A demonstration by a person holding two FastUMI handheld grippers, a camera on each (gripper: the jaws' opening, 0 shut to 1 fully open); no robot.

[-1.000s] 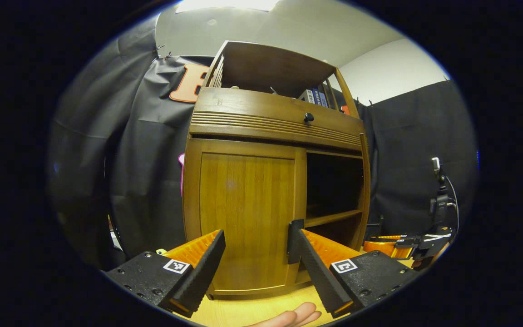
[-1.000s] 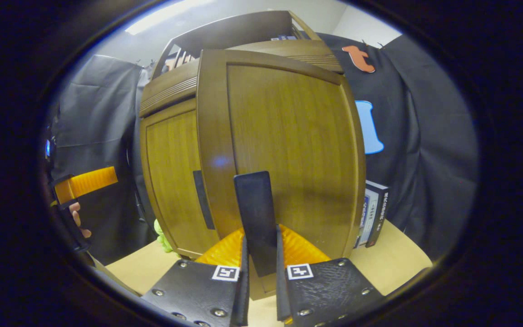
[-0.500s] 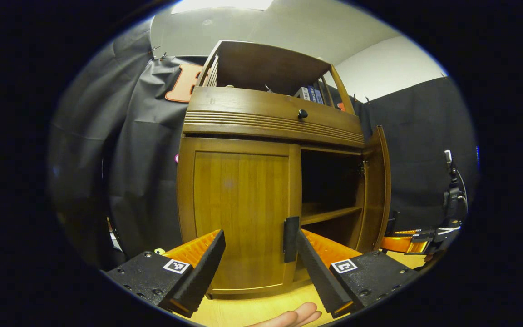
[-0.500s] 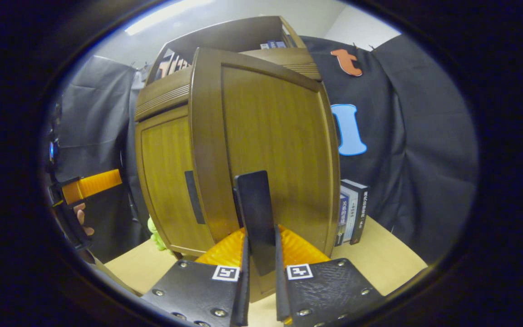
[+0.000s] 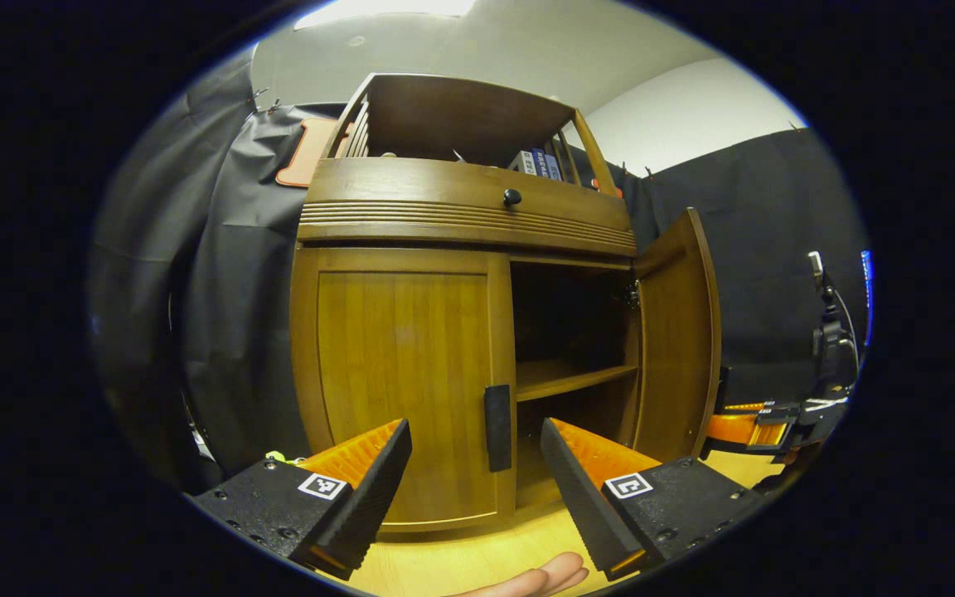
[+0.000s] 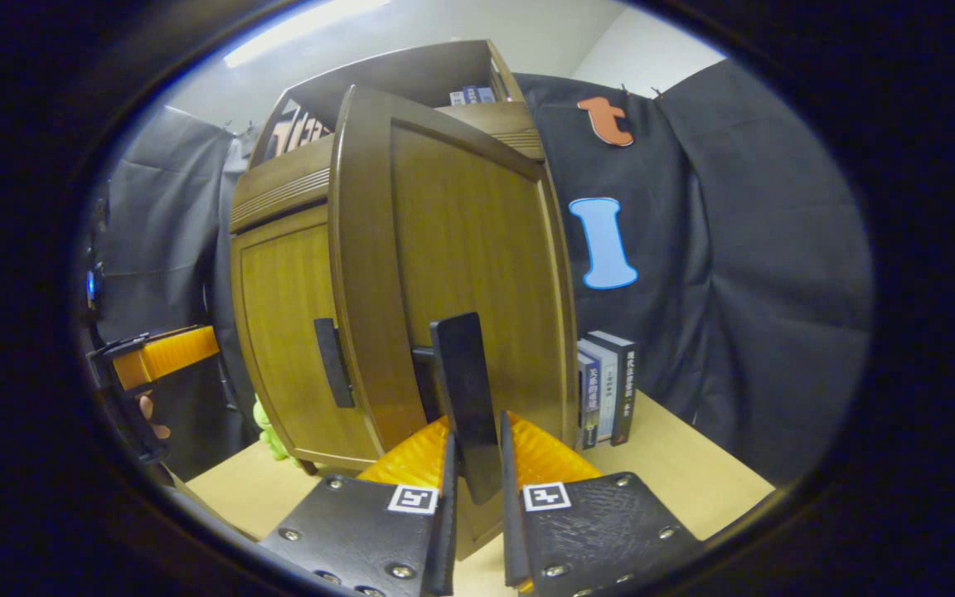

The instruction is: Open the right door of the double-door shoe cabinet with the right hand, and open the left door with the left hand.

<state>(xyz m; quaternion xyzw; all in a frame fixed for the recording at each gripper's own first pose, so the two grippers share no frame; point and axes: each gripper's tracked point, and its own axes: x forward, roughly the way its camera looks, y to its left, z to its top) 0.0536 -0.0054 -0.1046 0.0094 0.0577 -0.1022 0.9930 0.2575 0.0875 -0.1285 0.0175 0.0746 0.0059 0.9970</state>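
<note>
We are clamping the right tongs (image 6: 476, 489) on the right door handle (image 6: 465, 398); they may slip. Left tongs (image 5: 473, 464) are standing apart, risking missing the left door handle (image 5: 497, 416).

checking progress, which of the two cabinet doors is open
The right door, swung out with the right hand-held gripper clamped on its handle; the left door sits closed.

Bright overhead light, strong fisheye warping

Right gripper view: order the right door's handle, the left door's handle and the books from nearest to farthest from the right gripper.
1. Right door's handle: clamped between the right gripper fingers.
2. Left door's handle: left, on the closed door.
3. Books: right, upright on the table past the open door's far edge.
</note>
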